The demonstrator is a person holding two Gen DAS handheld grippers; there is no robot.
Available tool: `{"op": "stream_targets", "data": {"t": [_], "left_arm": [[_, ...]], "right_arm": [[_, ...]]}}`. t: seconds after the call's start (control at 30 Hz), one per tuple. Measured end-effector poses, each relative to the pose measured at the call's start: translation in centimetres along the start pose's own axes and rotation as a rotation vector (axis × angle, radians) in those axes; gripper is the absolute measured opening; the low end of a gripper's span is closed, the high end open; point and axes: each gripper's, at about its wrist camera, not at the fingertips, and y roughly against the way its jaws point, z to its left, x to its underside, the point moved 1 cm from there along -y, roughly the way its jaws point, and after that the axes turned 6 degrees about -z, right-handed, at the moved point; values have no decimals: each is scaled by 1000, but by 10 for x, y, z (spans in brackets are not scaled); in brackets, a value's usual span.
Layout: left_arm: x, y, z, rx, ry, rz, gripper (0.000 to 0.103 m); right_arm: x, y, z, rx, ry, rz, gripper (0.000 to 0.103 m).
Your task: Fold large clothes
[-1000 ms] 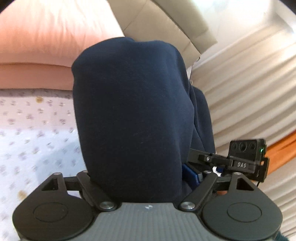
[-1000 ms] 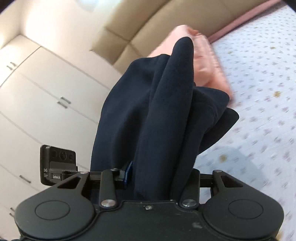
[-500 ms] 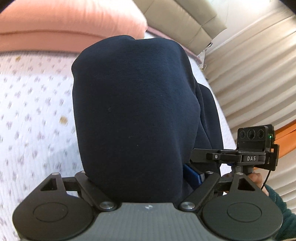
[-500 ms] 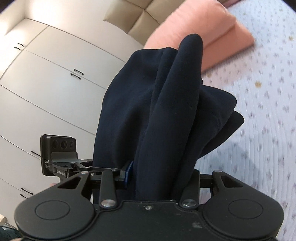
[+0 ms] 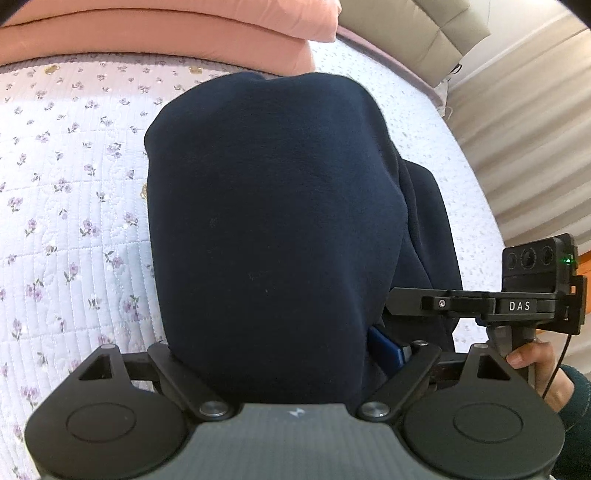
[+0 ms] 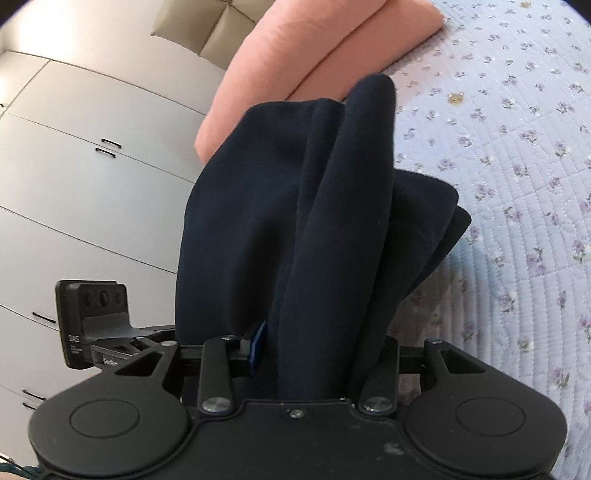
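A thick bundle of navy garment [image 5: 273,221] fills the left wrist view and hangs over the bed. My left gripper [image 5: 269,354] is shut on it, its jaws set wide around the bulk, and the cloth hides its fingers except a blue pad [image 5: 384,350]. In the right wrist view the same navy garment [image 6: 332,221] stands up in long folds from my right gripper [image 6: 314,354], which is shut on it. The two grippers are close side by side: the right gripper [image 5: 461,306] shows beside the cloth, with a hand [image 5: 532,362] on its handle.
Under the garment lies a white quilted bedspread [image 5: 74,221] with small purple flowers. Two pink pillows [image 5: 147,33] lie at the head of the bed before a beige padded headboard [image 5: 424,22]. Curtains [image 5: 535,129] hang on one side and white wardrobe doors [image 6: 74,184] stand on the other.
Both grippers have come down and forward over the bed with the garment still in them. The views tilt lower, so more bedspread shows and the pillows sit higher in the picture.
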Motion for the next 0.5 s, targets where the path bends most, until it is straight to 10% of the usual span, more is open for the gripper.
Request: {"op": "stream_targets", "data": {"t": [0.5], "left_arm": [[10,-19,24,-49,-23,-75,94]], "right_arm": [[-2,-23,-27,132,185,-12,57]]}}
